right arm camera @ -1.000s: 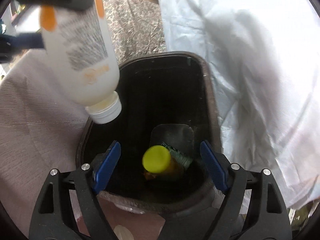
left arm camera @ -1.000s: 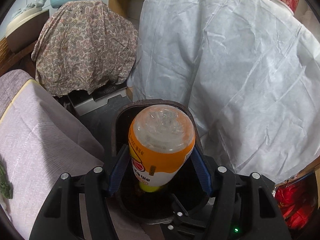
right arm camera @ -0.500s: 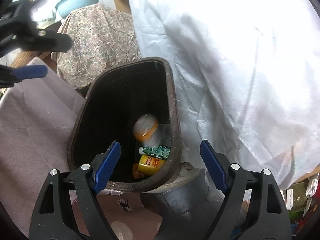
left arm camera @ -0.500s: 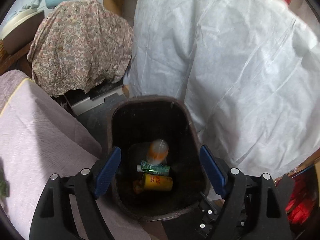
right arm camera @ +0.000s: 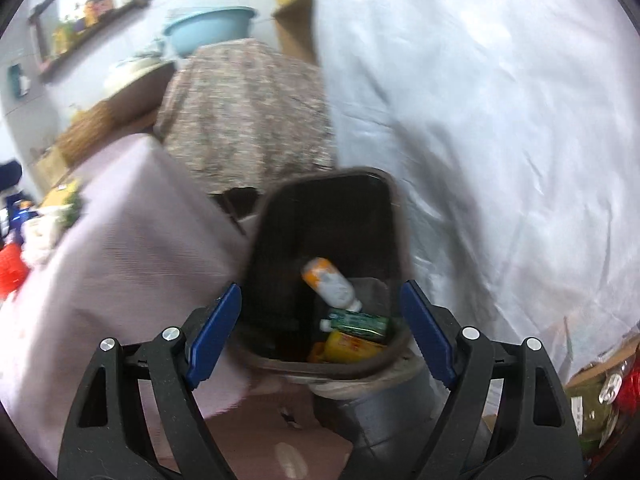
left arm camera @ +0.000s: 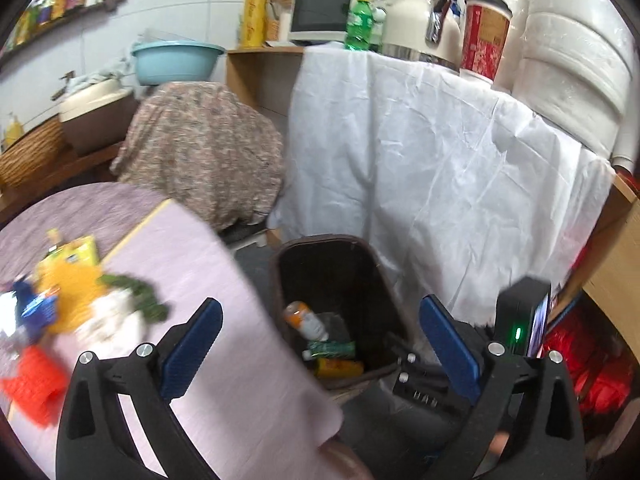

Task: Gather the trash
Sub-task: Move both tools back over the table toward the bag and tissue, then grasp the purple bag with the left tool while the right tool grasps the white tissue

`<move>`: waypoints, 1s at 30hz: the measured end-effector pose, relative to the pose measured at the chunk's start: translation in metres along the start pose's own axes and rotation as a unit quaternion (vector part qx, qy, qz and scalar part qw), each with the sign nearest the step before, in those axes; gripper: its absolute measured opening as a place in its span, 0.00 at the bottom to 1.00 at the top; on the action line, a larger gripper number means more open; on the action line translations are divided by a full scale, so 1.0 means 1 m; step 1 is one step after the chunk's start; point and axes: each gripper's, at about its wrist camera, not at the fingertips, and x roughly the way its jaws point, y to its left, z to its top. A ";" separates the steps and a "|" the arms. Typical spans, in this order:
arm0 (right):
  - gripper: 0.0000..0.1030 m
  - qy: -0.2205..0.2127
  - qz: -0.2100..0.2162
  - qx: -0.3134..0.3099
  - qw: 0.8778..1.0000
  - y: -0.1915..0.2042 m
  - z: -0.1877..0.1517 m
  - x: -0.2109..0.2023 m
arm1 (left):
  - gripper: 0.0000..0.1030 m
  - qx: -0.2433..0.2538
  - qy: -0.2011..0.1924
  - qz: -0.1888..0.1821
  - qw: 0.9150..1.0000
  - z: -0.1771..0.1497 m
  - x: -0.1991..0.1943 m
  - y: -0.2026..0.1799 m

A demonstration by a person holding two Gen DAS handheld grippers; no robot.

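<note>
A dark brown bin [left arm camera: 320, 238] stands on the floor beside the pink-clothed table [left arm camera: 200, 280]. Inside lie an orange-and-white bottle [left arm camera: 306, 322], a green carton [left arm camera: 332, 347] and a yellow can [left arm camera: 340, 367]. My left gripper [left arm camera: 320, 302] hovers above and short of the bin, its jaws opening wide with nothing between them. My right gripper [right arm camera: 321, 288] is open over the bin's [right arm camera: 332, 174] near rim, also with nothing held, above the bottle [right arm camera: 330, 282], carton [right arm camera: 356, 320] and can [right arm camera: 348, 346]. Blurred trash lies on the table: a yellow packet [left arm camera: 68, 276] and a red item [left arm camera: 32, 380].
A white sheet [left arm camera: 420, 160] drapes a cabinet right behind the bin. A floral cloth [left arm camera: 200, 140] covers something at the back left, with a blue basin [left arm camera: 176, 56] above. Red bags [left arm camera: 580, 360] sit low right. A kettle [left arm camera: 416, 12] and bowls stand on the cabinet.
The orange-and-white bottle left my left gripper and dropped into the bin. The left gripper opened wide and pulled up and back, bringing the table's trash into view. The right gripper also rose.
</note>
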 end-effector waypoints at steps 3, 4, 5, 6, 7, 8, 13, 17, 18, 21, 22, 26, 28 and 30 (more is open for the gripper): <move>0.79 -0.003 0.038 -0.021 0.999 0.027 0.006 -0.012 | 0.95 -0.006 -0.005 0.031 0.999 -0.016 -0.024 0.021; 0.79 -0.004 0.049 -0.031 0.998 0.038 0.008 -0.016 | 0.95 -0.010 -0.008 0.046 0.999 -0.022 -0.031 0.029; 0.79 -0.005 0.057 -0.039 0.998 0.046 0.010 -0.018 | 0.95 -0.015 -0.011 0.070 0.997 -0.029 -0.041 0.040; 0.79 -0.006 0.069 -0.051 0.996 0.057 0.011 -0.021 | 0.95 -0.019 -0.012 0.089 0.996 -0.035 -0.048 0.048; 0.79 -0.006 0.083 -0.063 0.995 0.069 0.012 -0.025 | 0.95 -0.027 -0.014 0.112 0.993 -0.042 -0.057 0.061; 0.79 -0.006 0.092 -0.071 0.993 0.078 0.013 -0.027 | 0.95 -0.035 -0.015 0.130 0.991 -0.048 -0.065 0.069; 0.79 -0.004 0.142 -0.120 0.982 0.128 0.015 -0.038 | 0.95 -0.100 -0.034 0.222 0.969 -0.084 -0.117 0.127; 0.79 -0.001 0.166 -0.161 0.973 0.165 0.013 -0.043 | 0.95 -0.131 -0.041 0.305 0.942 -0.111 -0.161 0.165; 0.79 0.001 0.171 -0.170 0.970 0.173 0.014 -0.044 | 0.95 -0.138 -0.040 0.324 0.935 -0.117 -0.169 0.173; 0.79 0.004 0.180 -0.200 0.963 0.196 0.014 -0.044 | 0.95 -0.163 -0.038 0.356 0.919 -0.133 -0.190 0.197; 0.79 0.004 0.180 -0.208 0.961 0.202 0.015 -0.044 | 0.95 -0.173 -0.037 0.365 0.914 -0.138 -0.196 0.204; 0.79 0.017 0.182 -0.242 0.953 0.230 0.017 -0.035 | 0.95 -0.191 -0.030 0.394 0.899 -0.156 -0.209 0.222; 0.75 0.023 0.177 -0.258 0.949 0.243 0.018 -0.028 | 0.95 -0.194 -0.026 0.402 0.895 -0.163 -0.212 0.226; 0.66 0.029 0.166 -0.277 0.946 0.256 0.018 -0.019 | 0.95 -0.199 -0.025 0.409 0.890 -0.166 -0.214 0.228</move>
